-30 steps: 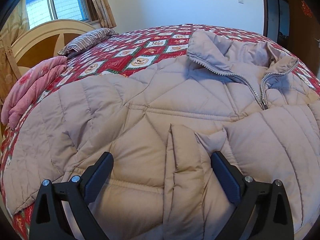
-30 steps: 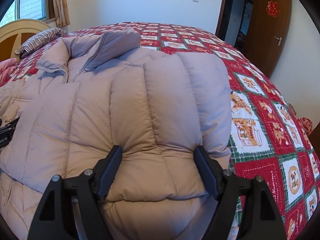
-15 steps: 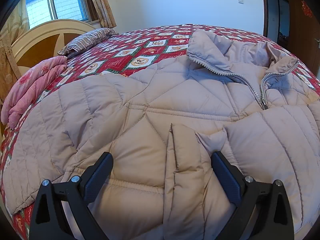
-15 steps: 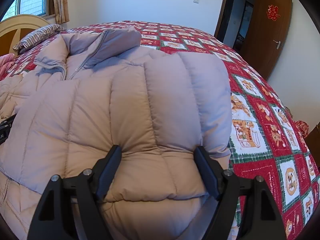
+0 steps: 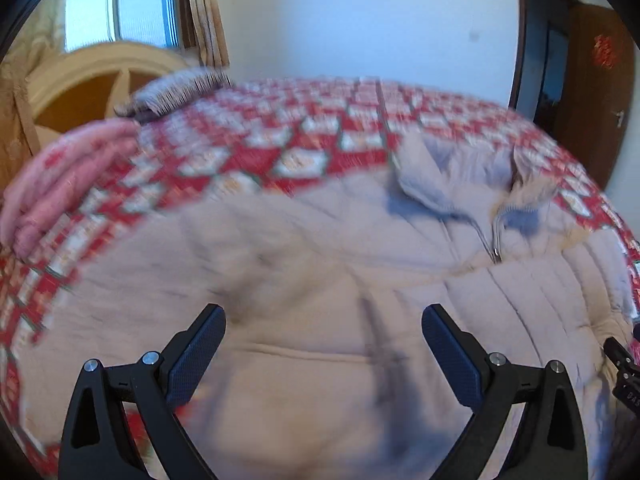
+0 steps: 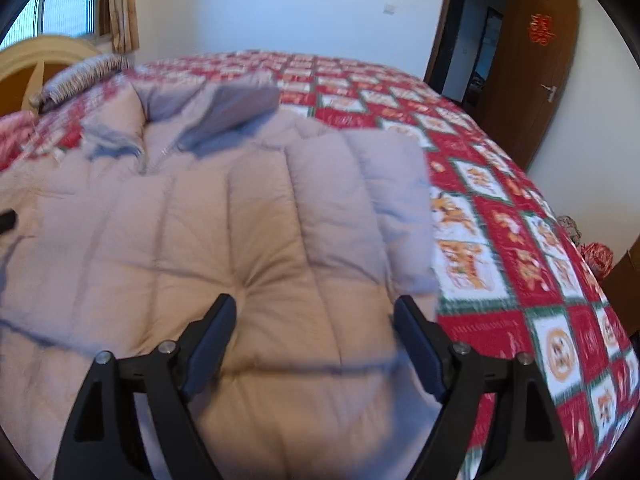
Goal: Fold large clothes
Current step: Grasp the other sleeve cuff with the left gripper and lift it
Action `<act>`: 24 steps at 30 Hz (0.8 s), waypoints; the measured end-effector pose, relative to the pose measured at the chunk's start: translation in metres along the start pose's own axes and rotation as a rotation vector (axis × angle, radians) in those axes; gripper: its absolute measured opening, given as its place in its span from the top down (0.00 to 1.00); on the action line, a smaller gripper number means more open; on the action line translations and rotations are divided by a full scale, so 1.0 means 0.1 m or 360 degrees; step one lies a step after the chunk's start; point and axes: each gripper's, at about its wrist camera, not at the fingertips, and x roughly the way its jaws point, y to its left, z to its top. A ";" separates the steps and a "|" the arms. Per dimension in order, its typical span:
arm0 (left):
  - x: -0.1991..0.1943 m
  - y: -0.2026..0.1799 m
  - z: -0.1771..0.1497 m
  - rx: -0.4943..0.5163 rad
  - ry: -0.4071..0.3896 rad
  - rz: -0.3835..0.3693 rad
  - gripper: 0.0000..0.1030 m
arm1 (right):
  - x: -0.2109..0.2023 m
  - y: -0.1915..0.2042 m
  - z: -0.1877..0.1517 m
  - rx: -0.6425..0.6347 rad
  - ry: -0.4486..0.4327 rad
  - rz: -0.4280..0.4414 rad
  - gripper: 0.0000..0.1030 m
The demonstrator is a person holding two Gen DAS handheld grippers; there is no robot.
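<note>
Bed [image 6: 520, 248] under a red-and-white patchwork cover fills both views; a pale padded jacket [image 6: 248, 240] lies spread front-up across the near part of it, collar [image 6: 224, 108] toward the far wall, zip [image 5: 494, 240] partly done up. Right side: the sleeve [image 6: 360, 200] appears already laid in over the chest, running from the shoulder down toward the hem, its outer edge lining up along the bedcover. Left side looks less settled (that view is heavily blurred, so fold lines cannot be read there); the body of the jacket spreads wide toward the pink blanket [image 5: 60, 184] and striped pillow [image 5: 176, 92] near the headboard. Judgement: early-to-middle stage, side folds at least partly in, the lengthwise fold of hem up to collar not yet done, no compact bundle formed. Left gripper [image 5: 322, 340] hangs over the lower front with fingers wide apart, gripping nothing. Right gripper [image 6: 314, 328] likewise spread above the hem end of the folded sleeve, nothing between its fingers.
</note>
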 end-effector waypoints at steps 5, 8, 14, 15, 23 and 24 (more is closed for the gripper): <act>-0.25 1.12 -0.27 -0.0033 -0.0027 0.0308 0.04 | -0.40 0.12 -0.26 -0.0035 -0.0028 0.0100 0.12; -0.17 1.91 -0.59 -0.0154 0.0099 0.0551 0.04 | -0.58 0.31 -0.40 -0.0141 -0.0069 0.0137 0.12; -0.19 3.09 -1.22 -0.0546 0.0262 0.0721 0.04 | -0.80 0.55 -0.55 -0.0217 -0.0128 0.0158 0.12; -0.18 3.12 -1.31 -0.0590 0.0279 0.0676 0.04 | -0.84 0.57 -0.56 -0.0200 -0.0135 0.0170 0.12; -0.13 2.79 -1.25 -0.0611 0.0222 0.0340 0.84 | -1.04 0.73 -0.73 -0.0166 -0.0164 0.0225 0.10; -0.15 2.74 -1.19 -0.0594 0.0206 0.0339 0.85 | -1.05 0.72 -0.74 -0.0156 -0.0167 0.0225 0.10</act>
